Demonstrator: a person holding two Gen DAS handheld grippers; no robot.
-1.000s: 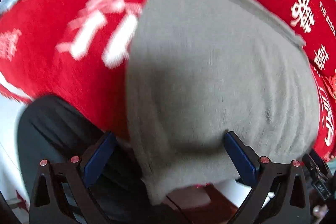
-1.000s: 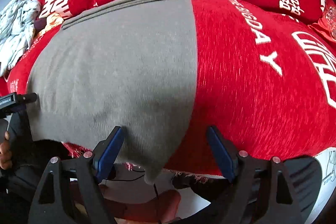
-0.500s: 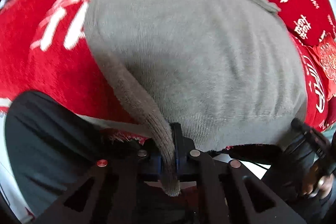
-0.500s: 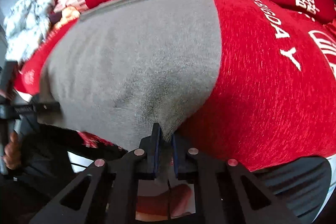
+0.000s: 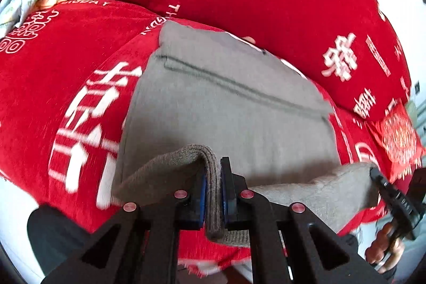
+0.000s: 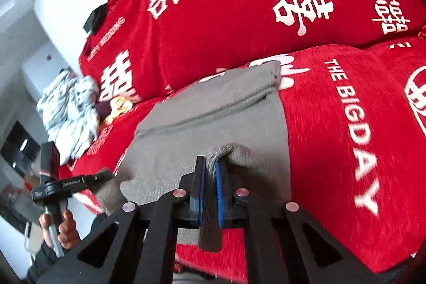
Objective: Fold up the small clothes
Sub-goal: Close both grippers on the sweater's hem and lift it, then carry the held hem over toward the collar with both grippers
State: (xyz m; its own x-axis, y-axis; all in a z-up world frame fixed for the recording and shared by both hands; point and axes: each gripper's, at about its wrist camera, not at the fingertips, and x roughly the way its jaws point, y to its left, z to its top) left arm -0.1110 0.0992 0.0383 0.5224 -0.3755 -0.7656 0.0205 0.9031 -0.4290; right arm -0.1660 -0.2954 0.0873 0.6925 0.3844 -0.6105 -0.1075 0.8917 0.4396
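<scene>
Grippers [image 5: 213,193] [image 6: 210,193] pinching grey garment [image 5: 226,103], red cover [image 5: 66,65]

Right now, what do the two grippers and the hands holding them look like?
Both the left gripper and right gripper have black angular frames with triangular cutouts, pink round screw heads and blue finger pads. Each bare hand wraps a black handle; a dark sleeve shows on the left arm.

Garment [image 5: 229,108] on sofa seat [image 5: 66,49]; clothes pile [image 6: 69,108] apparently far left.
</scene>
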